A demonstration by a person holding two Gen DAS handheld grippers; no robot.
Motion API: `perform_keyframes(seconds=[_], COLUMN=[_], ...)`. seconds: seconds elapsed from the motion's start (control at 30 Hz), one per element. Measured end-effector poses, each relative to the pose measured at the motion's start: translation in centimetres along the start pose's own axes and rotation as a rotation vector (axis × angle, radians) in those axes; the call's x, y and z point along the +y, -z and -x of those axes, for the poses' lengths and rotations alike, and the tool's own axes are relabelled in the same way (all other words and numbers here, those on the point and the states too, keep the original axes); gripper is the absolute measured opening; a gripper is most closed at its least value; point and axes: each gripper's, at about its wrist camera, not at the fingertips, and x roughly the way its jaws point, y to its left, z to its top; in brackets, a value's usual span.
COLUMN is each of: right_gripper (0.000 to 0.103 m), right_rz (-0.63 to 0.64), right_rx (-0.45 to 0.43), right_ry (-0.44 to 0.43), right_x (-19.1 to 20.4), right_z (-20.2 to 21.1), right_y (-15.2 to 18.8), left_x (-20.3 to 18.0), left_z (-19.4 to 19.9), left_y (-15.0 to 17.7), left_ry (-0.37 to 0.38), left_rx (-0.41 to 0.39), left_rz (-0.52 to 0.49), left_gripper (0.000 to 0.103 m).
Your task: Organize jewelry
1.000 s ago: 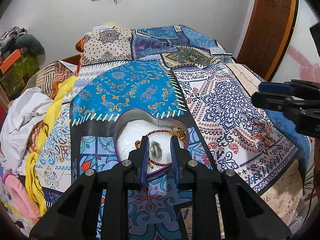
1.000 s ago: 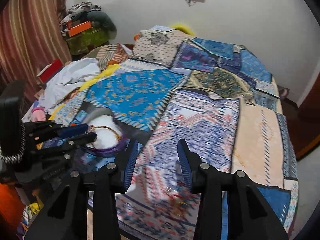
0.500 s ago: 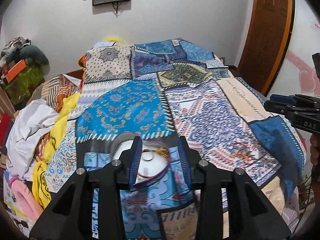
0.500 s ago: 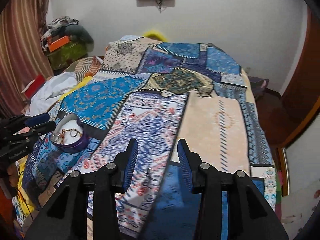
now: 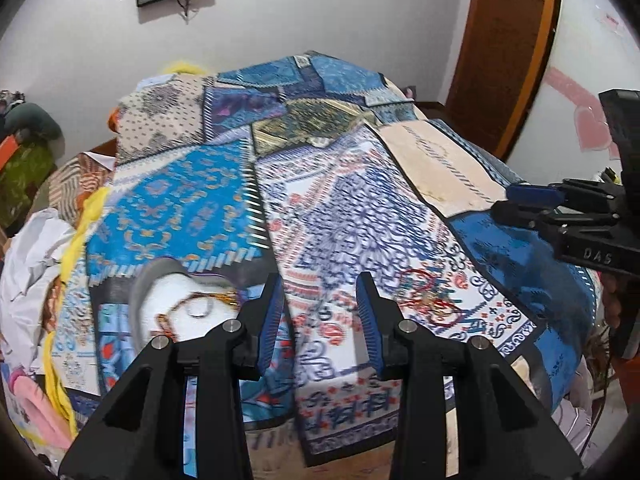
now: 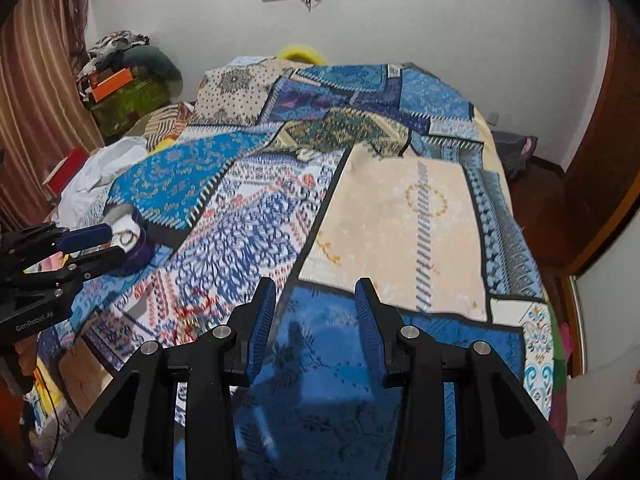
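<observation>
Since 1 s ago the left gripper [image 5: 318, 314] has pulled back from the tray [image 5: 140, 300] and swung right; its jaws, then narrow over the tray, are now wide apart w/ nothing between them. The right gripper [image 6: 316, 318] has also drifted right over the blue patch of the bedspread [image 6: 400, 208], jaws apart, empty.

Step in hand, as I read it: fetch the next loose piece, i.e. the red and gold tangle [image 5: 430, 298] lying on the white-and-blue patch near the bed's front edge, just right of the left gripper's line.

To do it well:
- Aim the left gripper a bit further right, so the tangle sits between the fingers, not beside one.
- Come down flat & close low; the piece looks thin and could slip off the soft cloth or snag it.
- Pinch the metal only, not a fold of bedspread.
- Carry it left to the tray, let go above the white lining.

Look of things: tray has a purple rim and white padded inside, sits towards the bed's front left edge. In it a thin red-gold bangle [image 5: 188, 302] and a small silvery ring [image 5: 198, 310]. The frame is motion-blurred, so I can't tell if the tangle is one piece or several.
</observation>
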Motion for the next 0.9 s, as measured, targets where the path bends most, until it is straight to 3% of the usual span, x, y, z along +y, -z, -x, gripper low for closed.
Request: perform_keyframes(seconds=[0.1, 0.33, 0.7, 0.9], right_gripper=[0.037, 0.037, 0.037, 0.037], right_rz=[0.000, 0.011, 0.049, 0.096], right_rx=[0.015, 0.042, 0.054, 0.062], right_ry=[-0.021, -0.071, -0.126, -0.134], right_x=[-0.2, 0.0, 1.2, 2.3], right_z=[-0.5, -1.4, -2.4, -3.2], right_y=[0.6, 1.3, 1.5, 1.4], left_x=[-0.8, -2.6, -3.6, -3.5], left_z=[-0.9, -2.1, -3.6, -3.6], left_y=[0.2, 0.3, 0.7, 0.8], left_ry=[0.026, 0.091, 0.138, 0.155], left_rx=[0.020, 0.051, 0.083, 0.072], left_rz=[-0.006, -0.033, -0.040, -0.020], left_gripper=[0.036, 0.019, 0.009, 0.009])
